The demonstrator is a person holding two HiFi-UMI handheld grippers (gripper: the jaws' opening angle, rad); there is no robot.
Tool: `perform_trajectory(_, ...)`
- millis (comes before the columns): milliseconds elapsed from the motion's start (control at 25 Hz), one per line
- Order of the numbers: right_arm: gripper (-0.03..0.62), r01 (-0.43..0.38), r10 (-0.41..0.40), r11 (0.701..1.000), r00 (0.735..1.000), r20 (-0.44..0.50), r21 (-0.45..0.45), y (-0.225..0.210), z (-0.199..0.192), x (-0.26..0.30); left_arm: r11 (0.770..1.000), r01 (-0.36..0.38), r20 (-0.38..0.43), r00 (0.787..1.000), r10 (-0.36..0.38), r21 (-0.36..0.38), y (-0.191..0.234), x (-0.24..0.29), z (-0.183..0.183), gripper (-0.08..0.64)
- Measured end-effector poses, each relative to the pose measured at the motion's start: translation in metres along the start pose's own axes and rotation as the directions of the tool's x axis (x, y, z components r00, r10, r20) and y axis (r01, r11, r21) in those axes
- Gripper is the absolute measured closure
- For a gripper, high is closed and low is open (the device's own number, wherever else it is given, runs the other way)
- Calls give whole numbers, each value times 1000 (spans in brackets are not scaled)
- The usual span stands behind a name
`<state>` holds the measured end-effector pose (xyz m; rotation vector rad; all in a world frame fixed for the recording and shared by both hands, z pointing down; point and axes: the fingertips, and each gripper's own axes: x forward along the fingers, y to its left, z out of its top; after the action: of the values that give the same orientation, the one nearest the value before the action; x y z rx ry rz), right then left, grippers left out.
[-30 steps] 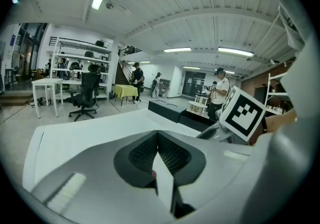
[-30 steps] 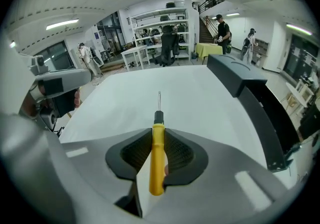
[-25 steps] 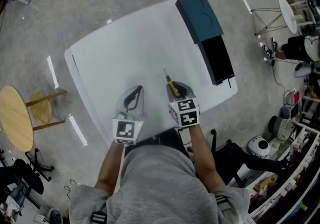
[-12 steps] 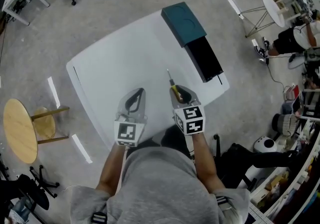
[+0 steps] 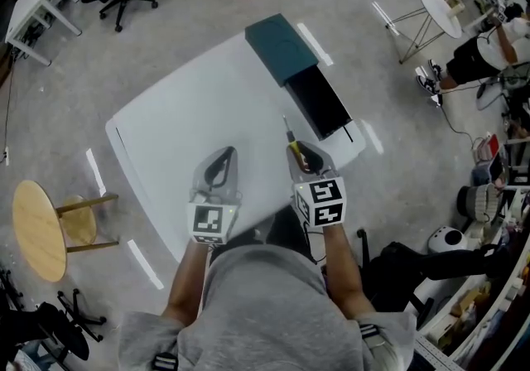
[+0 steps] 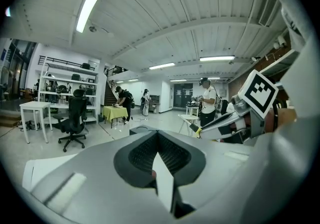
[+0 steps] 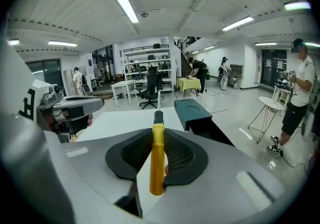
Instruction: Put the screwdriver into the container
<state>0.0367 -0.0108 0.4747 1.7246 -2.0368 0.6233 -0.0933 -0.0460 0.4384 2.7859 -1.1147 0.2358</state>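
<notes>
The left gripper [image 5: 220,164] hangs over the table [image 5: 182,113], jaws together on nothing; the right gripper [image 5: 303,154] clamps the screwdriver [image 7: 157,160] by its yellow handle, tip toward the container [image 5: 319,103]; best carry it level over the open black half, then lower; no readable writing, only 2 marker cubes.

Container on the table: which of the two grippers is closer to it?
Right. The right gripper, holding the screwdriver, sits just short of the container's open end; the left gripper is alongside it, farther from the container.
</notes>
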Motion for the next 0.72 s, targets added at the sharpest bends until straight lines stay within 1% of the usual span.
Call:
perform_trajectory(200,515,2,-3,1000,1000,15,10,-31,6,-8,1000,3,0,1000,-3,19,-21,20,11,549)
perform_trajectory(400,515,-7,7,1000,1000,7,14,-61,9,-4,1000,-4,-7,1000,4,23,-37,43,17,549)
perform_trajectory(720,515,-28,28,1000,999,-27,6,-105,13,19,999,-41,-30,999,41,9,-44,83,15,549)
